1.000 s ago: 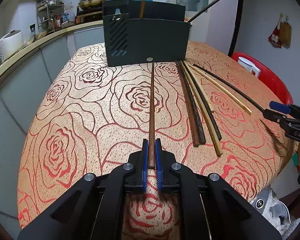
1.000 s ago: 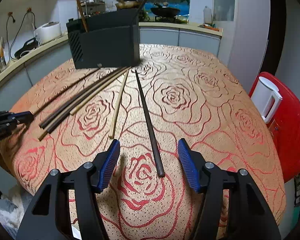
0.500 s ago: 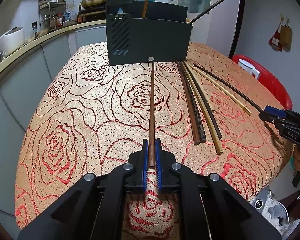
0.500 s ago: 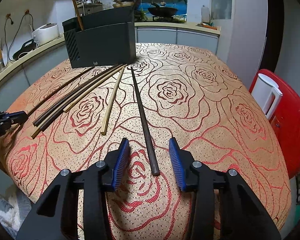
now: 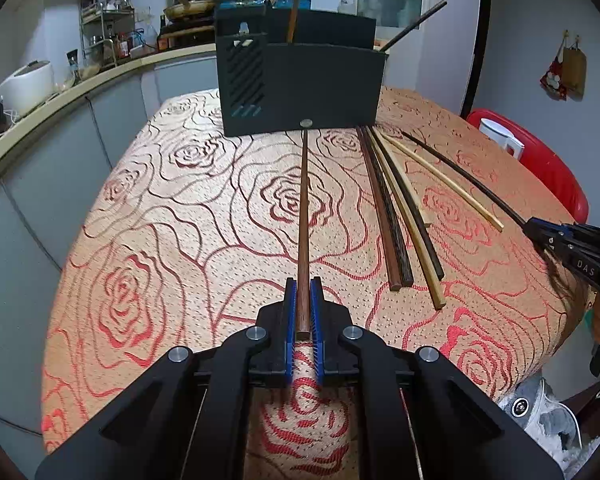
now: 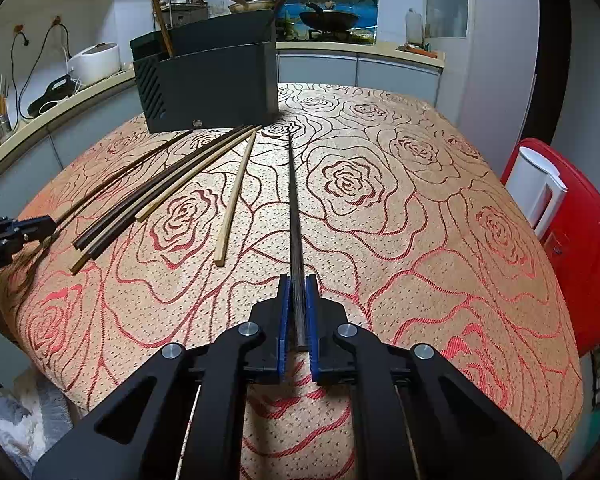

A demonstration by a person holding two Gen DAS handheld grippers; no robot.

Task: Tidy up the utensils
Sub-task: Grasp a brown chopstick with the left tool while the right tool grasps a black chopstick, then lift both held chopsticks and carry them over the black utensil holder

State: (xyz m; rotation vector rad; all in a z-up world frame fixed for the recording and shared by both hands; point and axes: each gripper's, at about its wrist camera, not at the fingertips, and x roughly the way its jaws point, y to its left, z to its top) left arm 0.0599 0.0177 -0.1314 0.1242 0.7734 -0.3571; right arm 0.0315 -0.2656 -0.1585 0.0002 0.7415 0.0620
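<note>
My left gripper [image 5: 303,308] is clamped on the near end of a reddish-brown chopstick [image 5: 304,216] that runs straight to twelve o'clock, its tip by the black utensil holder [image 5: 300,84]. My right gripper [image 6: 296,308] pinches a dark chopstick [image 6: 294,200], also pointing to twelve. Five loose chopsticks [image 6: 152,200] fan at ten o'clock on the rose tablecloth [image 6: 400,220].

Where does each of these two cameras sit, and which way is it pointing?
Left wrist: on the left gripper, looking along its clamped brown chopstick toward the black utensil holder; fingers show.
Right wrist: on the right gripper, clamping a black chopstick; fingers show.
Shared: holder, loose chopsticks, rose tablecloth, each other's gripper.
</note>
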